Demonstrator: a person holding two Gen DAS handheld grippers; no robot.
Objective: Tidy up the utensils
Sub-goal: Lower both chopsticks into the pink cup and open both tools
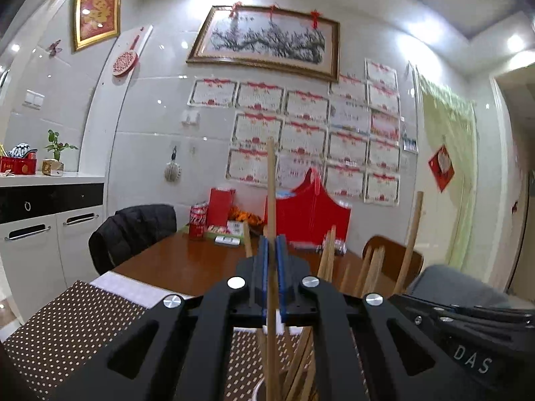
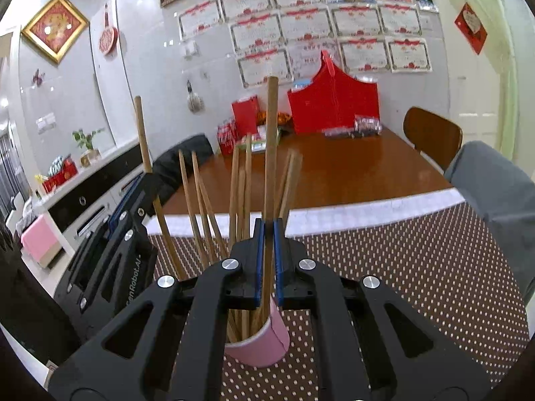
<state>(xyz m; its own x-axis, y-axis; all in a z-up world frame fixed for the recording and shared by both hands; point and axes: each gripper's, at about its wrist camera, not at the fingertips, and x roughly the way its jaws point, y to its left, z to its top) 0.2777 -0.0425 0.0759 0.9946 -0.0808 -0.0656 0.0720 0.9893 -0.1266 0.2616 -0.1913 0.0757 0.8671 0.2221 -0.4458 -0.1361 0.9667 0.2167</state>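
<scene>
Pinching one chopstick (image 2: 270, 153) apiece — both grippers (image 2: 269, 260) (image 1: 274, 277) are holding them upright, probably for dropping into the cup (image 2: 264, 344).

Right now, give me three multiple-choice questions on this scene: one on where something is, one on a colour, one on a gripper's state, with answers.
1. Where does the cup stand?
A. on the dotted mat
B. on the white counter
C. on a chair seat

2. What colour is the cup?
A. green
B. pink
C. black

3. How is the right gripper?
A. wide open, holding nothing
B. shut on a chopstick
C. shut on the cup's rim

Answers:
1 A, the cup's base sits on the brown dotted mat in the right wrist view.
2 B, its wall is plainly pink.
3 B, the blue pads press both sides of one upright chopstick whose lower end goes into the cup. The left gripper likewise is shut on its own chopstick.
</scene>
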